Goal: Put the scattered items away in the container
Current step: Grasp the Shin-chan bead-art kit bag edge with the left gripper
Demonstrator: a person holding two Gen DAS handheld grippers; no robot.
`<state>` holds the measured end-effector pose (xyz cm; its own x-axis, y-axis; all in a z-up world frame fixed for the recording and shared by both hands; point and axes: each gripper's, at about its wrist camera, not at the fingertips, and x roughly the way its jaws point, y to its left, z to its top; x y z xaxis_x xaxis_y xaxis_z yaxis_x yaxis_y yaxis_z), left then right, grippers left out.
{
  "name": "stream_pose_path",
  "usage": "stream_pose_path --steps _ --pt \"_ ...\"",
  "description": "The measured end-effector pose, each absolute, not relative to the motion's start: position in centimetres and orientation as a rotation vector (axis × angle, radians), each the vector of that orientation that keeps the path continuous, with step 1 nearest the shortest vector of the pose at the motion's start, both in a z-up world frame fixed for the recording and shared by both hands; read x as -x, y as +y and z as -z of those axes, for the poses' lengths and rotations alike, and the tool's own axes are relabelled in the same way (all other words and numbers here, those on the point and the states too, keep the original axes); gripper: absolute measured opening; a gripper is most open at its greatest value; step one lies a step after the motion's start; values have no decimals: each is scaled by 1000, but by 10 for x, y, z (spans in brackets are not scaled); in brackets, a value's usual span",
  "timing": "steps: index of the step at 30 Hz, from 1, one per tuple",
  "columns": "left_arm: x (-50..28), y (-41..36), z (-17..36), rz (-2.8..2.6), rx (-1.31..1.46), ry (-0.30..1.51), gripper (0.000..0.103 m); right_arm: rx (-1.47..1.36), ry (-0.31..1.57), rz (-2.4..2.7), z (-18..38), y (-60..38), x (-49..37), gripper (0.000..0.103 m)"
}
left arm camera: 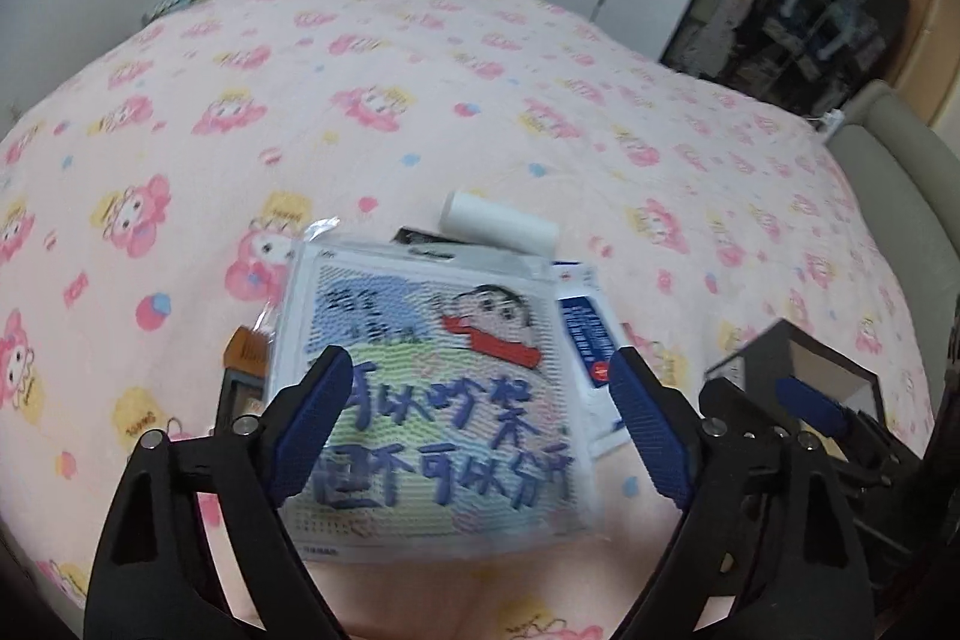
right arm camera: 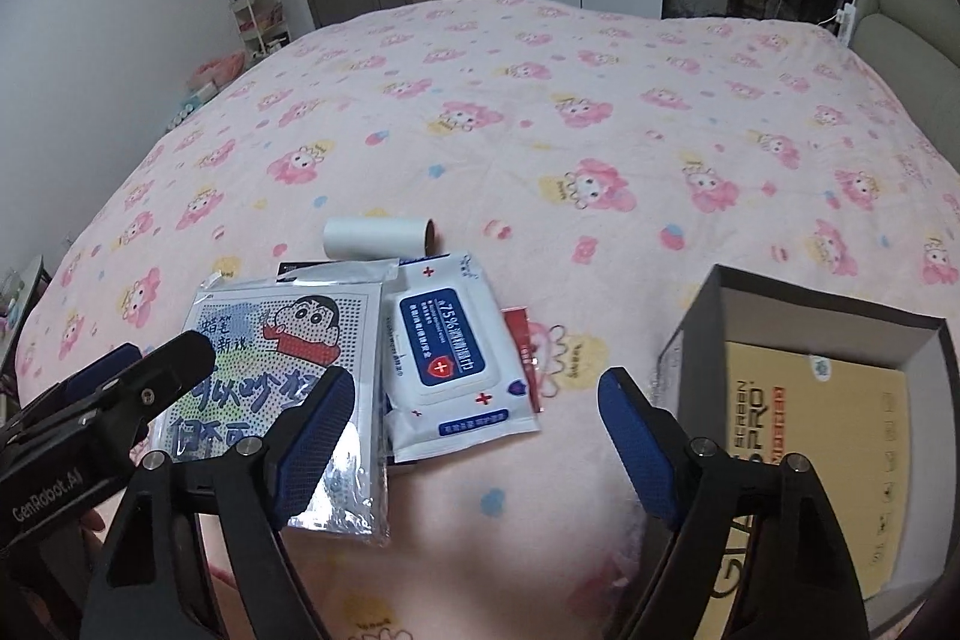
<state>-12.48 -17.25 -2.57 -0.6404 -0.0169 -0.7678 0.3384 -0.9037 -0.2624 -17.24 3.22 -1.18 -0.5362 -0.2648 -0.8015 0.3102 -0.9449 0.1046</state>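
Cluster of items on the bedspread (right arm camera: 480, 112), seen from the right wrist: cartoon packet (right arm camera: 288, 382) at 9 o'clock of the wipes pack (right arm camera: 450, 358), edges overlapping; paper roll (right arm camera: 378, 238) at 12 o'clock behind both, just beside the wipes' far corner. Small flat card (right arm camera: 519, 340) tucked under the wipes at 3 o'clock, partly hidden. Open box (right arm camera: 810, 304) well apart at 3 o'clock of the cluster, with a flat printed package (right arm camera: 798, 436) lying inside on its floor.
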Motion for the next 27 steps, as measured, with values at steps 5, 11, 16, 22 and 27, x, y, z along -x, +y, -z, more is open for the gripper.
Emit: stream_pose_path --steps 5,11,16,22,27 --pt "130 -194 50 2492 -1266 660 87 -1373 76 2422 39 13 181 71" --pt "128 -225 81 2351 -1315 853 73 -1444 63 2356 65 -2 184 71" --pt "123 -232 85 2297 -1284 880 66 -1443 -4 2297 70 -8 186 71" --pt "122 -238 92 2234 -1292 891 67 -1471 -46 2199 83 -18 186 71" --pt "124 -232 93 2266 -1315 880 64 -1462 -72 2128 84 -20 175 51"
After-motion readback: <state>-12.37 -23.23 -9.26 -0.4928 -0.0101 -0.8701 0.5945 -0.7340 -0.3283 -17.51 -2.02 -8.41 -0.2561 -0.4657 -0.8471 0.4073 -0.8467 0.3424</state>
